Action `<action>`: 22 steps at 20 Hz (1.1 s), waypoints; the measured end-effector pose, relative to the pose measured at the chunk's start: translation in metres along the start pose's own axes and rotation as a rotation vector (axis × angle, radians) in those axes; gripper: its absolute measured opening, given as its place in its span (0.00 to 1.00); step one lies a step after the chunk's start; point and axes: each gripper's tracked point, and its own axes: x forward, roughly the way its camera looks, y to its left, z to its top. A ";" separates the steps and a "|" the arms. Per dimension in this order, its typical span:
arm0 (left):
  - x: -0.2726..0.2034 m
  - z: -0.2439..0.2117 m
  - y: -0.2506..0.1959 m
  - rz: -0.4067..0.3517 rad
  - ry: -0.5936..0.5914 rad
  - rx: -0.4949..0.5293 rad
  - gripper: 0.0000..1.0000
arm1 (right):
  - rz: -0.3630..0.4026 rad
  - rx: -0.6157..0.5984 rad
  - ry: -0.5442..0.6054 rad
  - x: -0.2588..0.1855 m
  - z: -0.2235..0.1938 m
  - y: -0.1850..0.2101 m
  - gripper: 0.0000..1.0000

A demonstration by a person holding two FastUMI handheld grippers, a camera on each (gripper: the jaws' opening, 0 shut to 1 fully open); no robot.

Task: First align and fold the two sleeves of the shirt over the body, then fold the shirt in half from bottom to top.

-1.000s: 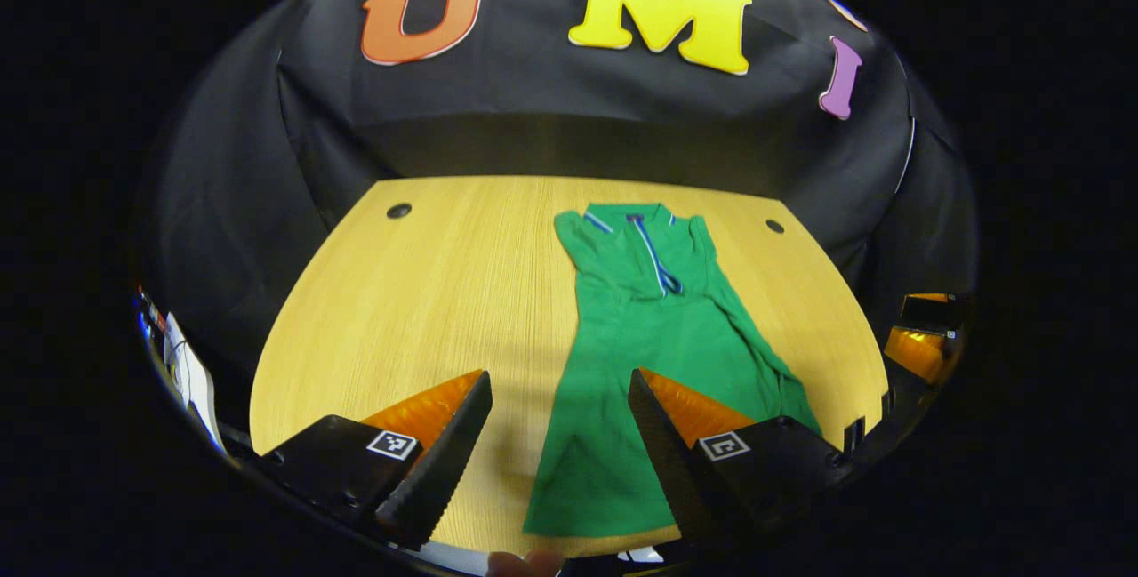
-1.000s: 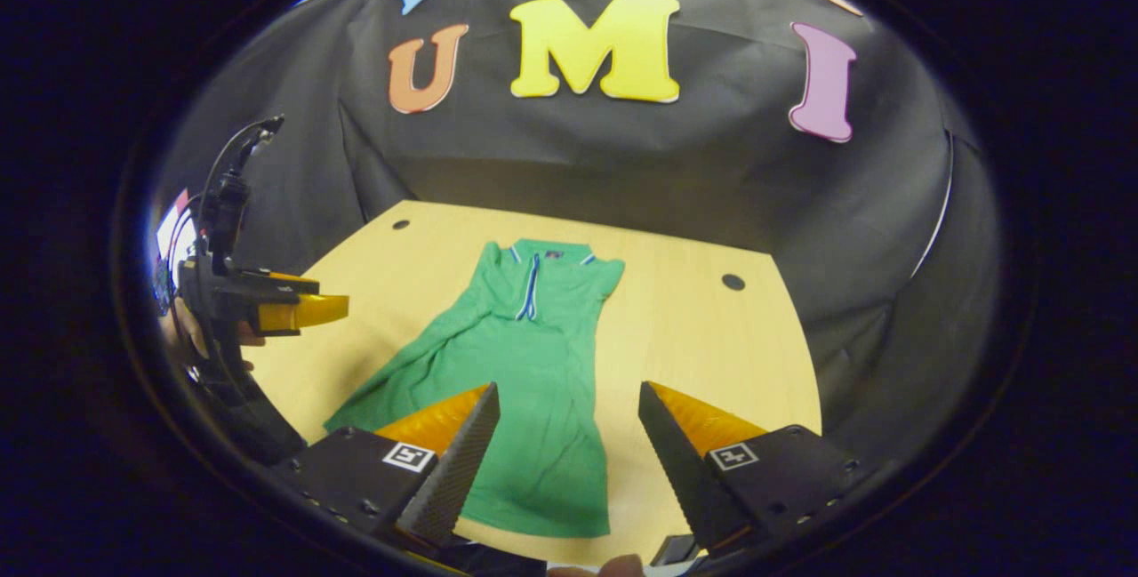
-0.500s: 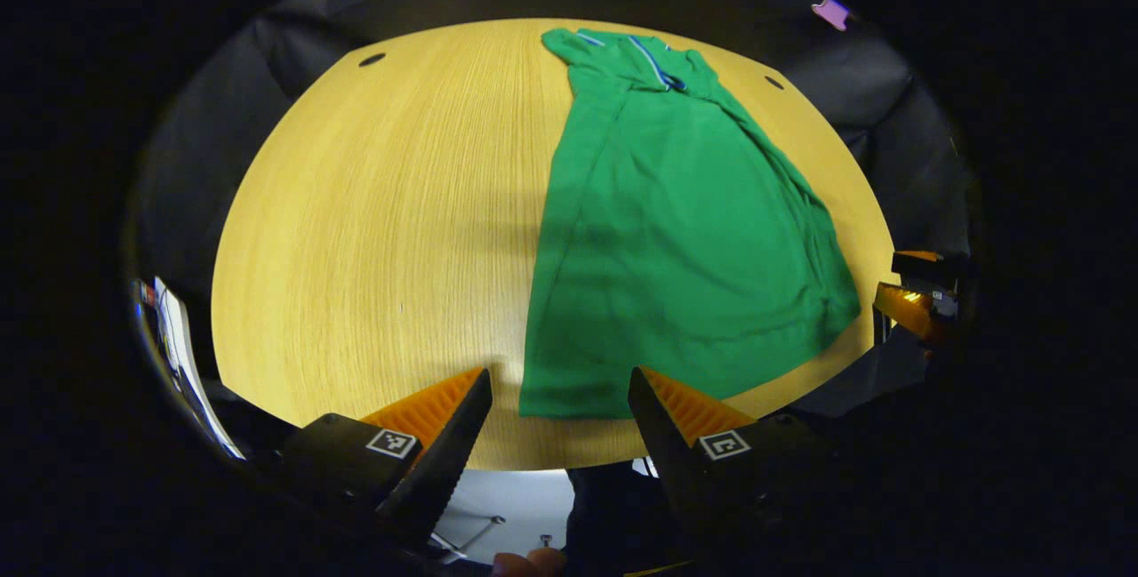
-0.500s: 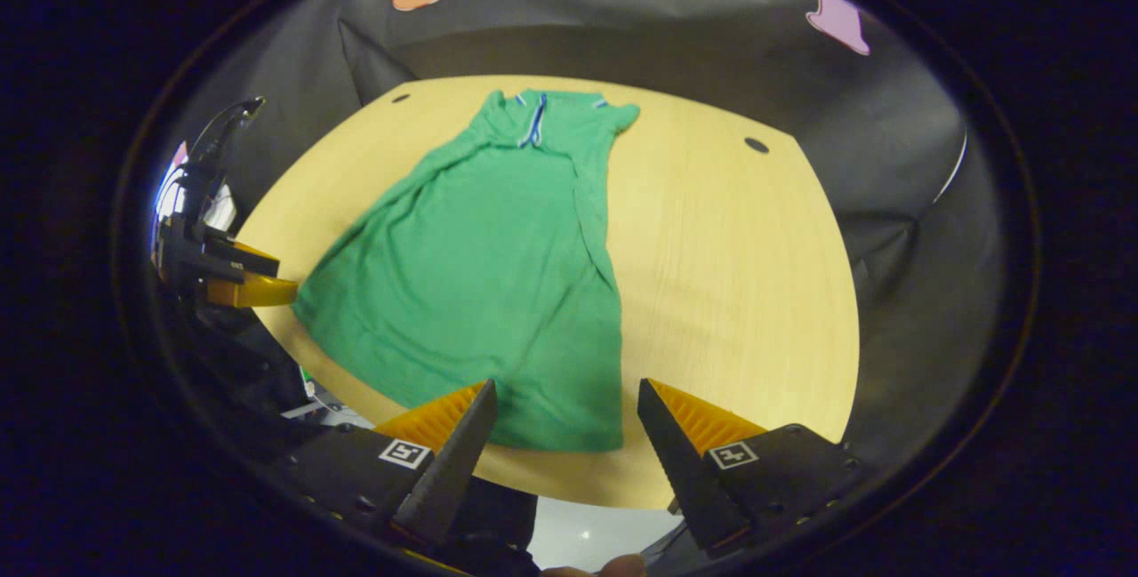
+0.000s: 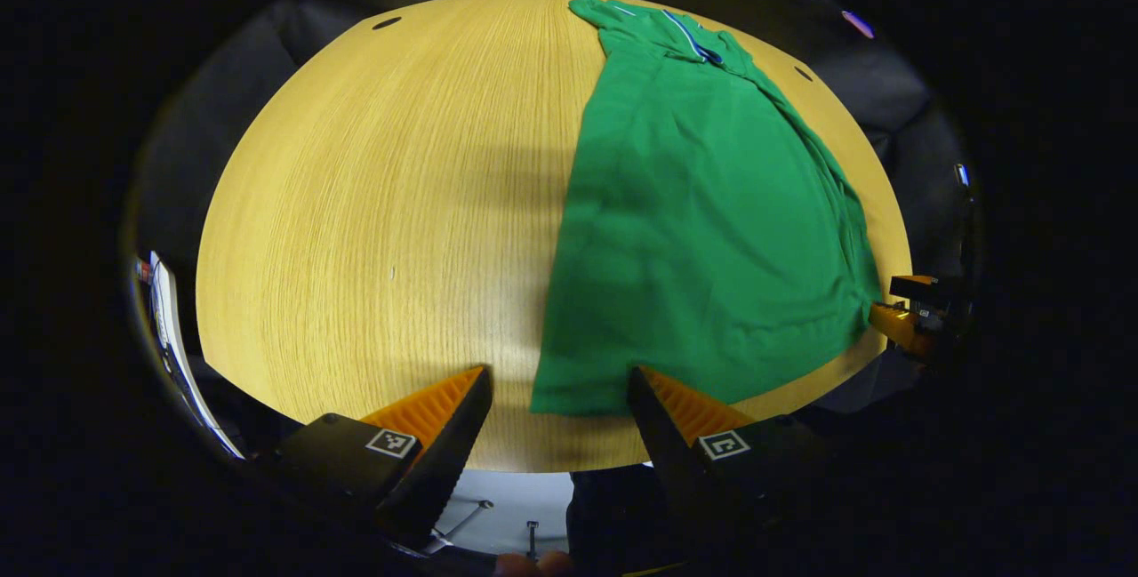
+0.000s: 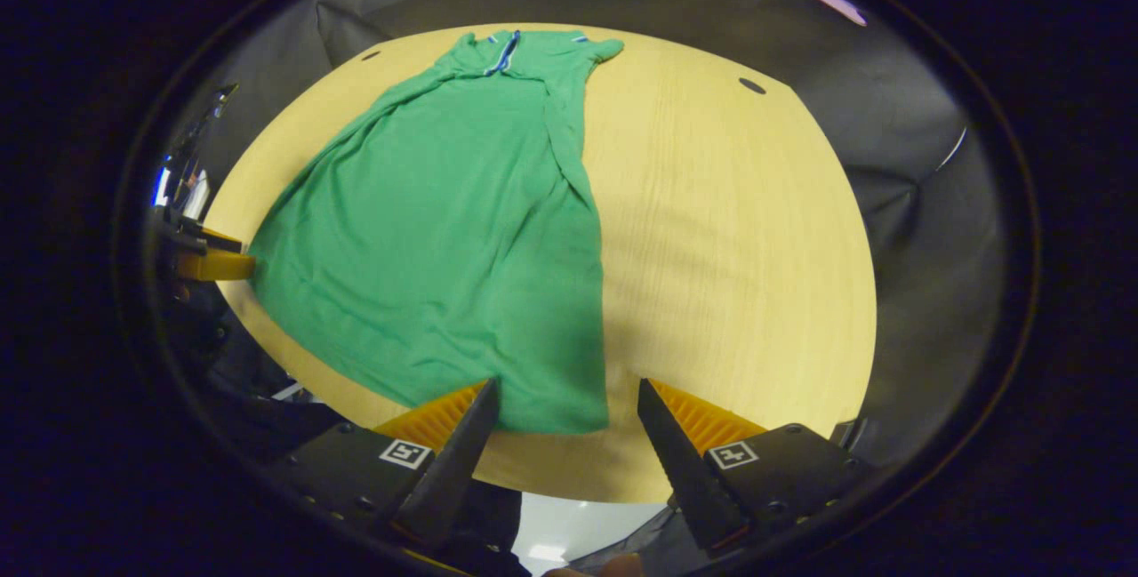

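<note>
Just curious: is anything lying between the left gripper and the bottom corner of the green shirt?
No. In the left gripper view, the open left gripper has only bare wooden table before the green shirt's hem corner.

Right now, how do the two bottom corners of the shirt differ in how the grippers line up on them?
The left gripper frames the shirt's left bottom corner, which sits toward its right finger. The right gripper frames the right bottom corner, nearer the middle of its gap. Both grippers are open, and both corners lie flat on the table.
</note>
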 end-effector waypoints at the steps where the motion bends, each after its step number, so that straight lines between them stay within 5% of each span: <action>1: -0.001 -0.001 0.001 0.017 0.002 0.000 0.99 | 0.005 0.004 0.008 0.004 -0.001 0.003 0.97; 8: 0.003 0.003 0.003 0.049 0.047 0.014 1.00 | 0.052 0.045 0.070 0.010 -0.006 0.009 0.87; 10: 0.004 0.003 -0.002 0.036 0.049 0.035 0.84 | 0.060 0.051 0.081 0.009 -0.005 0.013 0.76; 11: 0.004 0.004 -0.005 0.027 0.041 0.043 0.80 | 0.064 0.049 0.081 0.009 -0.004 0.015 0.58; 12: 0.003 0.002 -0.009 0.014 0.034 0.047 0.49 | 0.077 0.046 0.082 0.008 -0.002 0.019 0.51; 13: 0.002 0.000 -0.014 -0.004 0.031 0.040 0.46 | 0.092 0.048 0.082 0.008 -0.003 0.026 0.34; 14: 0.002 -0.002 -0.017 -0.014 0.032 0.034 0.18 | 0.090 0.047 0.088 0.009 -0.003 0.029 0.24; 15: 0.002 -0.001 -0.018 -0.024 0.033 0.035 0.14 | 0.087 0.040 0.082 0.009 -0.001 0.030 0.06; 22: -0.017 -0.008 -0.030 -0.144 0.042 -0.006 0.04 | 0.144 0.114 0.086 -0.002 0.004 0.034 0.00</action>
